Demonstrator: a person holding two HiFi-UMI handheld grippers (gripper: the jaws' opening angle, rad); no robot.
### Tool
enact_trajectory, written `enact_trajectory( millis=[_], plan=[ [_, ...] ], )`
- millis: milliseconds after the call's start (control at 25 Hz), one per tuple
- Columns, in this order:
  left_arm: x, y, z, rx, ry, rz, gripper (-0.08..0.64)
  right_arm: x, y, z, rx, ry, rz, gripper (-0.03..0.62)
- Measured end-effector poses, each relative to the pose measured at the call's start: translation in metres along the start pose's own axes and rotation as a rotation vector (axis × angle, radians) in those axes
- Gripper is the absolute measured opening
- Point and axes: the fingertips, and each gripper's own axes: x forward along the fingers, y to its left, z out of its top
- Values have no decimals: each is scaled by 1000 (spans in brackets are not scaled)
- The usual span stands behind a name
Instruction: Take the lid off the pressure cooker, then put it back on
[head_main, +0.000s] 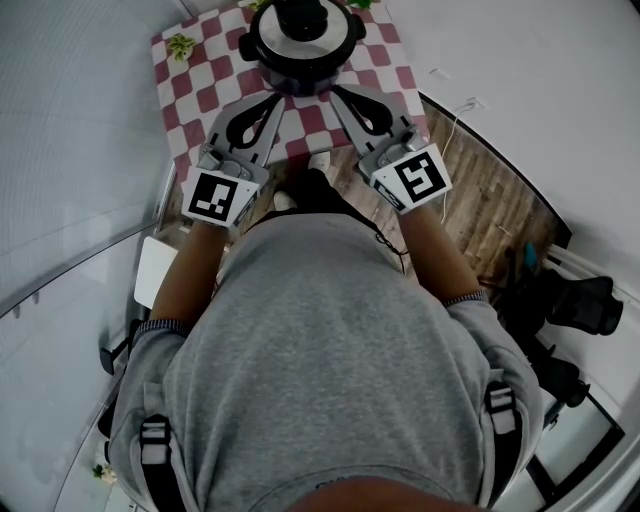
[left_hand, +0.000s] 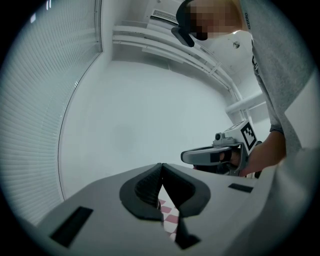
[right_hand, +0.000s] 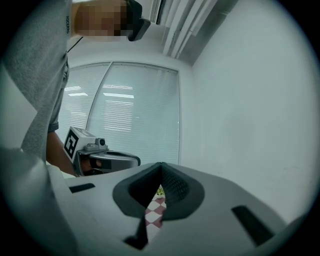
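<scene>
In the head view, the top edge cuts off the far side of the pressure cooker and its lid. The green item on the checkered cloth is too small to identify. In each gripper view, the body of your left gripper or right gripper blocks the lower field. Only a sliver of checkered cloth shows under the meeting jaws.

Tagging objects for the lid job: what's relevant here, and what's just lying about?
Job: pressure cooker; lid; left gripper; right gripper (both jaws shut, empty).
Lying about: checkered cloth; green sprig; black gear on the floor.
</scene>
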Motion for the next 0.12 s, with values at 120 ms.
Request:
enact_trajectory(
  millis=[120],
  plan=[
    [0,-2,-1,-4,2,1,18,-1,1,0,-2,1,1,6]
  ],
)
